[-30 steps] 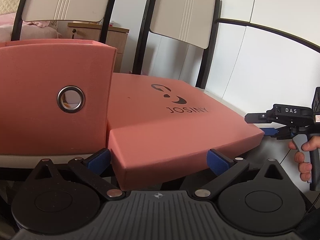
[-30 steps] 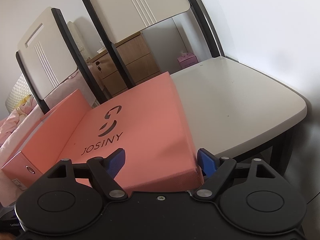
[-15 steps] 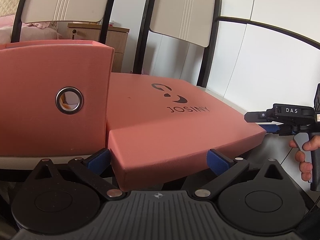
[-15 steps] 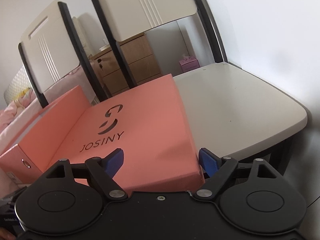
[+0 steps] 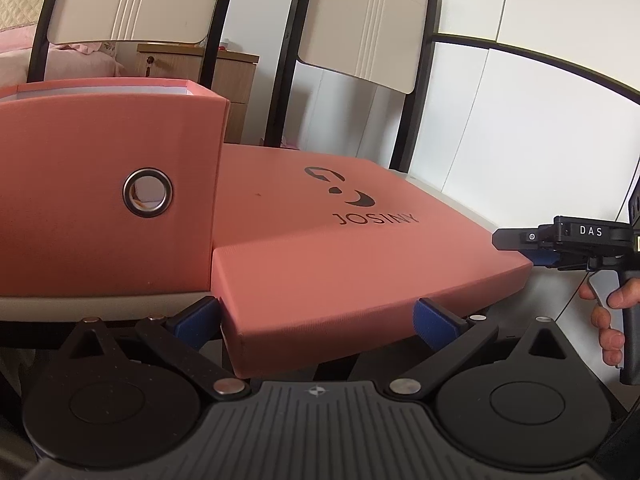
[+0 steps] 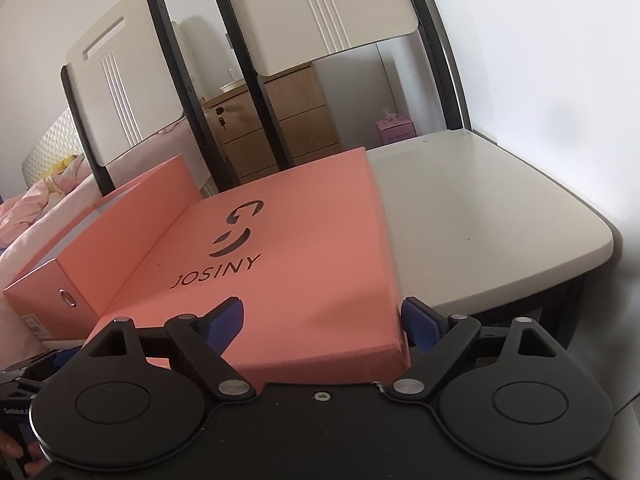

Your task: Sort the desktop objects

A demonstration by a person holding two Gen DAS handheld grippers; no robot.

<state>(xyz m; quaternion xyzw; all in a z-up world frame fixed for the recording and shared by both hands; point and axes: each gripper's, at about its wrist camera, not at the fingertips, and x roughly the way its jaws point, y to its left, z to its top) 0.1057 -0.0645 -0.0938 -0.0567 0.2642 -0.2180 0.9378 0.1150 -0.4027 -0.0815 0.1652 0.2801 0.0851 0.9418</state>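
Observation:
A salmon-pink box lid marked JOSINY [image 5: 320, 240] lies flat on the cream chair seat [image 6: 480, 216]. Beside it stands the open pink box base [image 5: 100, 200] with a metal eyelet. My left gripper [image 5: 316, 318] has its jaws wide apart around the lid's near left corner. My right gripper [image 6: 322, 318] has its jaws wide apart around the lid's near right corner; it also shows in the left wrist view [image 5: 532, 252] at the lid's right corner. The lid [image 6: 288, 264] and box base [image 6: 100, 256] show in the right wrist view too.
Two chair backs [image 5: 360, 32] rise behind the box. A wooden drawer cabinet [image 6: 280, 128] and a pink bed [image 6: 36, 204] lie beyond. The seat's right half is bare, with a rounded edge [image 6: 592, 256].
The right wrist view has shifted slightly upward and closer to the lid. The left gripper and the lid have hardly moved.

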